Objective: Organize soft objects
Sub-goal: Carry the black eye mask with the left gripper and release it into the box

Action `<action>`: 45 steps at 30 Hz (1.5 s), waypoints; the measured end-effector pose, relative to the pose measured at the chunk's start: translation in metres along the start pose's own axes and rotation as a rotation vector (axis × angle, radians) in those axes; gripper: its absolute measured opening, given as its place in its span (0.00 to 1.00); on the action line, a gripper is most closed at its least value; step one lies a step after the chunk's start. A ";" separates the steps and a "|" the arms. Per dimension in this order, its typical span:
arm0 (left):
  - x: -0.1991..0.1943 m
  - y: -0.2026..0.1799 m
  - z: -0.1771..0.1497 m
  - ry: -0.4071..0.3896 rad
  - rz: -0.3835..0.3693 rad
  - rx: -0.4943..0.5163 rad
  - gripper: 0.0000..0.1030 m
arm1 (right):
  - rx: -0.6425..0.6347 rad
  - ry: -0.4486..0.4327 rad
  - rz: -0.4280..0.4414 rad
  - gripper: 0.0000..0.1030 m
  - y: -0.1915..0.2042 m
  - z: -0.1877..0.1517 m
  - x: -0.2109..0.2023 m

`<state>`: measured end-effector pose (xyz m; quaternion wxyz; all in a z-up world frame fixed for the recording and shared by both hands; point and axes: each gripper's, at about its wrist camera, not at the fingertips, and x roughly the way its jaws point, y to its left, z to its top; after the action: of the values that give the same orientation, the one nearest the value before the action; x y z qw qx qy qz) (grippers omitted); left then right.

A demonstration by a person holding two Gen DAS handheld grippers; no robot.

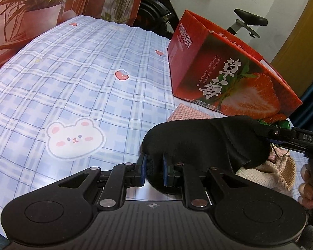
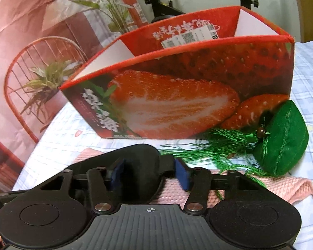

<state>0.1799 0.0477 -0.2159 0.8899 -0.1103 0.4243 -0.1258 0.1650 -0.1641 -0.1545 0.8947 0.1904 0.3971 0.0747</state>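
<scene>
The strawberry box at the table's far edge appears unfilled. A black eye mask is clamped by the left gripper and right gripper; pink cloth and green pouch are left outside.

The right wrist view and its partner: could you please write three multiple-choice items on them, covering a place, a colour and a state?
1. Where does the green tasselled cushion lie?
A. inside the box
B. beside the strawberry box, on the table
C. on the chair

2. What colour is the knitted cloth under the cushion's tassel?
A. pink
B. blue
C. yellow

3. What is the left gripper doing?
A. hanging open
B. gripping the box
C. clamped on the black eye mask

Answers: 1 B, it rests against the box's outer front wall. 2 A, the weave is plainly pink. 3 C, both pads press on the mask's end.
</scene>
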 end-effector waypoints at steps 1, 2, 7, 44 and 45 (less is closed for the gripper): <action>0.000 0.000 0.000 0.000 0.000 -0.001 0.17 | -0.006 -0.003 0.014 0.38 0.003 -0.001 -0.003; 0.000 0.000 0.001 0.001 0.000 -0.001 0.17 | -0.009 -0.007 0.024 0.35 0.006 -0.001 -0.006; -0.001 0.002 0.000 0.005 -0.016 -0.011 0.17 | -0.033 -0.058 0.021 0.29 0.018 -0.005 -0.025; -0.047 -0.123 0.153 -0.406 -0.101 0.249 0.06 | -0.352 -0.351 -0.080 0.11 0.060 0.119 -0.094; -0.039 -0.129 0.160 -0.399 -0.093 0.258 0.06 | -0.352 -0.348 -0.095 0.11 0.057 0.126 -0.089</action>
<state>0.2650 -0.0473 -0.0500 0.9561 -0.0379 0.2151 -0.1953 0.1987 -0.1728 0.0062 0.9714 0.0227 0.2266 0.0668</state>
